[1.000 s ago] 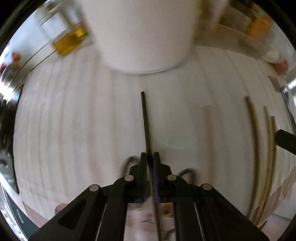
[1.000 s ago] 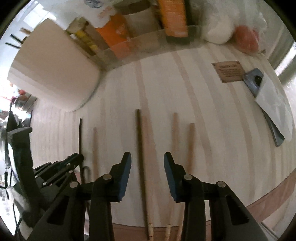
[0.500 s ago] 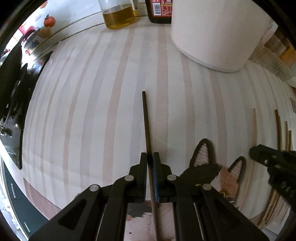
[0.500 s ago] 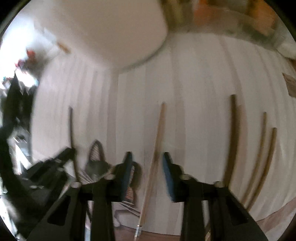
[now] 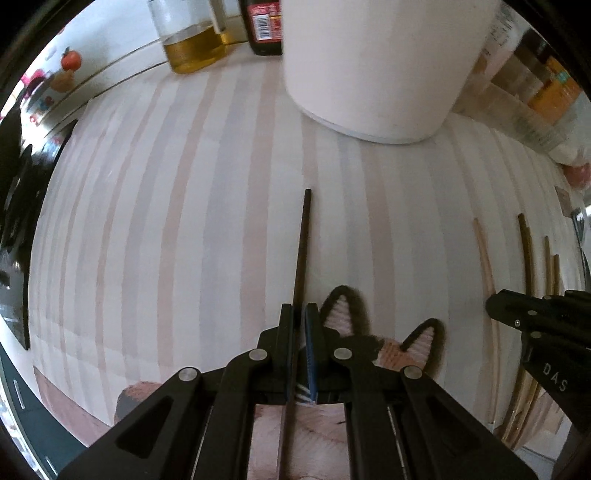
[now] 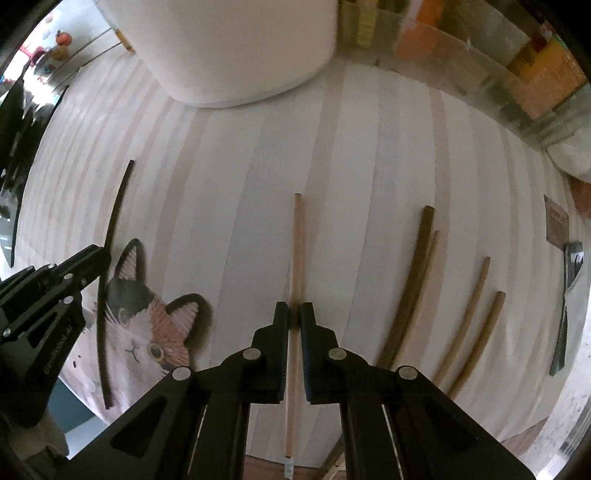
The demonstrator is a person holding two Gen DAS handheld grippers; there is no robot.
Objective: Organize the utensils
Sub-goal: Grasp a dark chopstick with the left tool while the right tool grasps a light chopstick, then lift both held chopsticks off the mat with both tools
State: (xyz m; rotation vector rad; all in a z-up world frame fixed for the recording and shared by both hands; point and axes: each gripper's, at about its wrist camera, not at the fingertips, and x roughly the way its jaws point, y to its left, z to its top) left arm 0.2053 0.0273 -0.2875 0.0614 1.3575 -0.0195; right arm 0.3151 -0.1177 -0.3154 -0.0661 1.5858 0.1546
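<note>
My left gripper (image 5: 299, 312) is shut on a thin dark chopstick (image 5: 302, 243) that points away over the striped table. It also shows in the right wrist view (image 6: 110, 236), at the left gripper (image 6: 96, 254). My right gripper (image 6: 294, 310) is shut on a light wooden chopstick (image 6: 297, 243) lying along the table. That stick shows in the left wrist view (image 5: 484, 254) with the right gripper (image 5: 495, 304). A tall white holder (image 5: 376, 66) stands at the back, also in the right wrist view (image 6: 236, 48).
More chopsticks lie to the right: a dark one (image 6: 413, 273) and two lighter ones (image 6: 465, 314). A cat-face mat (image 6: 147, 306) lies at the front edge. Oil bottle (image 5: 192, 40), sauce bottle (image 5: 264, 26) and a clear bin of packets (image 6: 498, 62) line the back.
My right gripper has closed on the light chopstick, which it straddled open before. My left gripper stays shut on the dark chopstick and has swung slightly, bringing the white holder closer to centre.
</note>
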